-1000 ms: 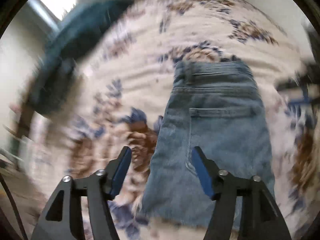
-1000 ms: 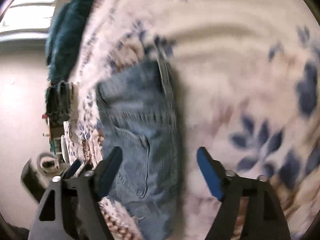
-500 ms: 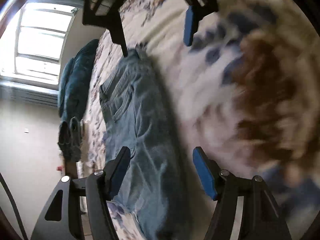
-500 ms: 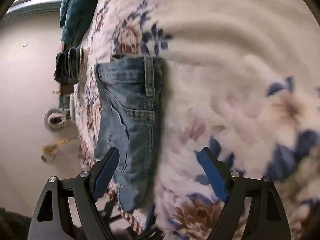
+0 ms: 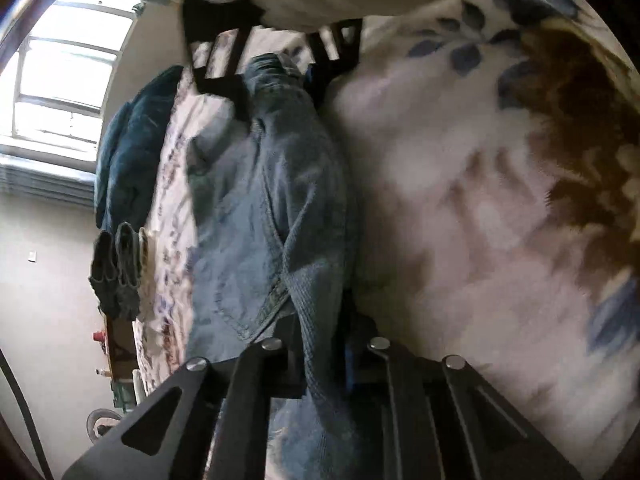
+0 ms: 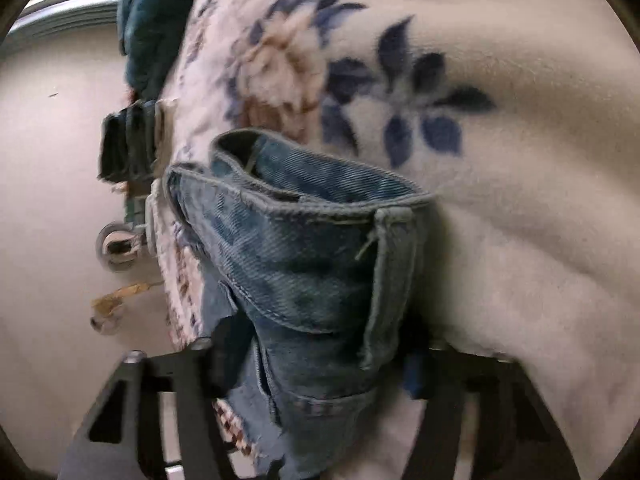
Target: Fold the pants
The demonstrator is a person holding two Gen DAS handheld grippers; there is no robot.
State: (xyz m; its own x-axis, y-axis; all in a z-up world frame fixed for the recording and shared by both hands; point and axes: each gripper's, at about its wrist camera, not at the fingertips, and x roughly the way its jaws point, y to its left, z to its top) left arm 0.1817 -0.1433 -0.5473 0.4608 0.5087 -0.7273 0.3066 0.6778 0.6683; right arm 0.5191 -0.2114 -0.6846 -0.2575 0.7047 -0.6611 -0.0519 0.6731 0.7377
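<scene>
The folded blue denim pants (image 5: 276, 208) lie on the floral blanket (image 5: 460, 208). My left gripper (image 5: 318, 354) is shut on the near edge of the pants, with denim pinched between its pads. My right gripper shows at the top of the left wrist view (image 5: 280, 84), around the waistband end. In the right wrist view the waistband (image 6: 320, 208) and a belt loop (image 6: 390, 264) fill the space between the fingers of my right gripper (image 6: 316, 356), which has closed in on the denim; whether the pads press it I cannot tell for sure.
A dark teal blanket (image 5: 132, 160) lies along the bed's far side under a window (image 5: 68, 84). Folded dark clothes (image 5: 116, 268) hang at the bed's edge. The floor (image 6: 52, 184) with small clutter shows to the left.
Both grippers have dropped onto the pants and closed: the left on the near edge, the right around the waistband end. Earlier both were open above the blanket.
</scene>
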